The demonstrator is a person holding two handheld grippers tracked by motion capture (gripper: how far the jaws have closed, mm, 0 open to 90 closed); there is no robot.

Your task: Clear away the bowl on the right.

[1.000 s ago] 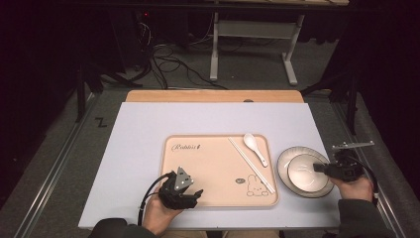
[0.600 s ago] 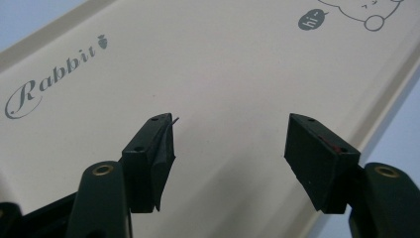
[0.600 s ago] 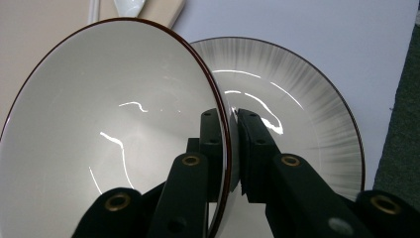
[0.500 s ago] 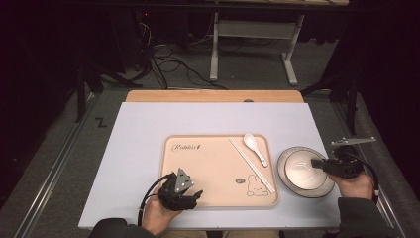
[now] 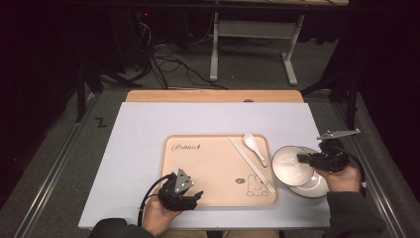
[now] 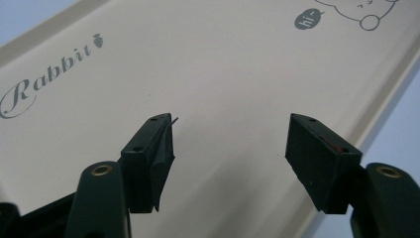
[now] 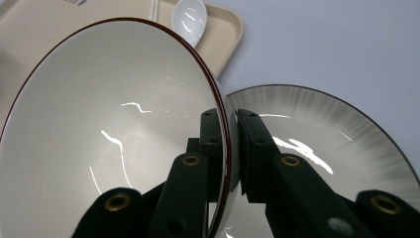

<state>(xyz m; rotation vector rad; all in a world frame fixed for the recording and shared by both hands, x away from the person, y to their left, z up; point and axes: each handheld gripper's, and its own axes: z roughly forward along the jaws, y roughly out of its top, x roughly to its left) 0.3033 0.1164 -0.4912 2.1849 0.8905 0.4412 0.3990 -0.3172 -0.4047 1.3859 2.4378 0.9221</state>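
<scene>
Right tool (image 7: 229, 148): clenched on the rim of a white bowl (image 7: 109, 129), one jaw inside, one outside; bowl tilted, mouth toward the tray (image 5: 208, 168), just right of it, above a grey plate (image 7: 327, 134). Left tool (image 6: 230, 148): released, over the tray's near edge. Pale worktop (image 5: 138, 129); dark room.

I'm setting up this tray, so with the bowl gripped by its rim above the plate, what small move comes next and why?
Probably carry the bowl left toward the tray: the right gripper pinches its rim, tilted above the plate, and bare tray lies beside the chopsticks.
</scene>
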